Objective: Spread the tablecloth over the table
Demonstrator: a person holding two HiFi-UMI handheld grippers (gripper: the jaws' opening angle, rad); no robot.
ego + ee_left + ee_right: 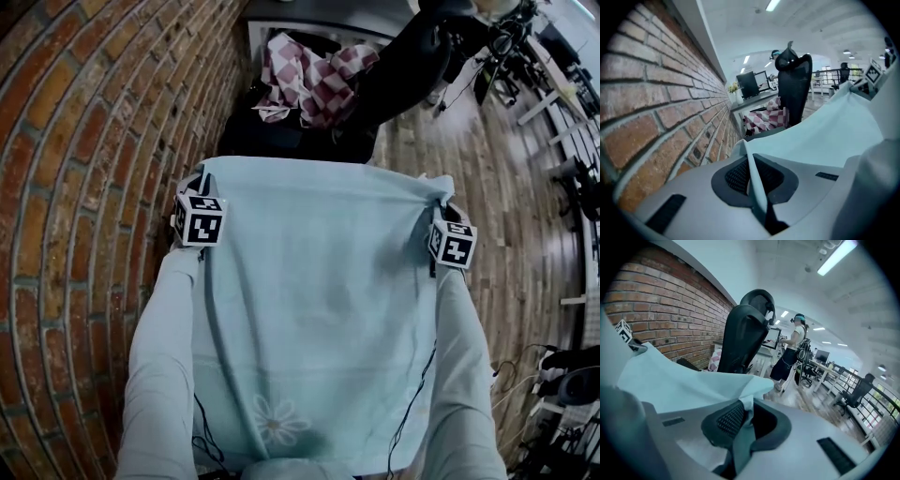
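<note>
Cloth (319, 281) stretched between both grippers, top edge running left to right. Left gripper (752, 176) and right gripper (743, 420): fingers clamped on one top corner each. Rest hangs down, near side.

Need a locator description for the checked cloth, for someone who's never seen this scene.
Start at the brick wall on the left of the head view and follow it up past the far edge of the tablecloth to the black office chair. The checked cloth lies crumpled on its seat. Its maroon-and-white squares set it apart from the pale-blue tablecloth in front.
</note>
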